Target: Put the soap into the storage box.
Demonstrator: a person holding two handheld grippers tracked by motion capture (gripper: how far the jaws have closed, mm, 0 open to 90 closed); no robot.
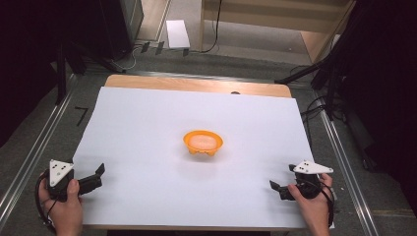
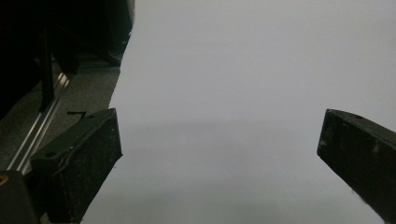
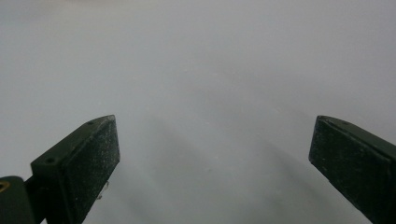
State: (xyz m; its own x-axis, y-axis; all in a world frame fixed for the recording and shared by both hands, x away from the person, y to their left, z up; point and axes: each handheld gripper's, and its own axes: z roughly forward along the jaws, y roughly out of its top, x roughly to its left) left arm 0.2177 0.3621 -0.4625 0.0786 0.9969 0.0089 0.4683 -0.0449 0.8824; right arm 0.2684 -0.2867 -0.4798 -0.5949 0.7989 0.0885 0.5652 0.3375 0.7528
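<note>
An orange bowl (image 1: 203, 142) sits upright near the middle of the white sheet (image 1: 147, 128) that covers the table. My left gripper (image 1: 98, 176) rests at the front left of the sheet, held by a hand, well away from the bowl. My right gripper (image 1: 275, 188) rests at the front right, also hand-held and far from the bowl. In the left gripper view my left gripper (image 2: 219, 140) stands open over bare white sheet (image 2: 233, 70). In the right gripper view my right gripper (image 3: 215, 144) is open too, with nothing between its jaws.
The wooden table edge (image 1: 196, 84) shows at the back of the sheet. Metal rails (image 1: 29, 157) run along the floor at both sides. Dark stands and cables (image 1: 319, 98) crowd the right, and a white box (image 1: 177, 33) lies on the floor beyond.
</note>
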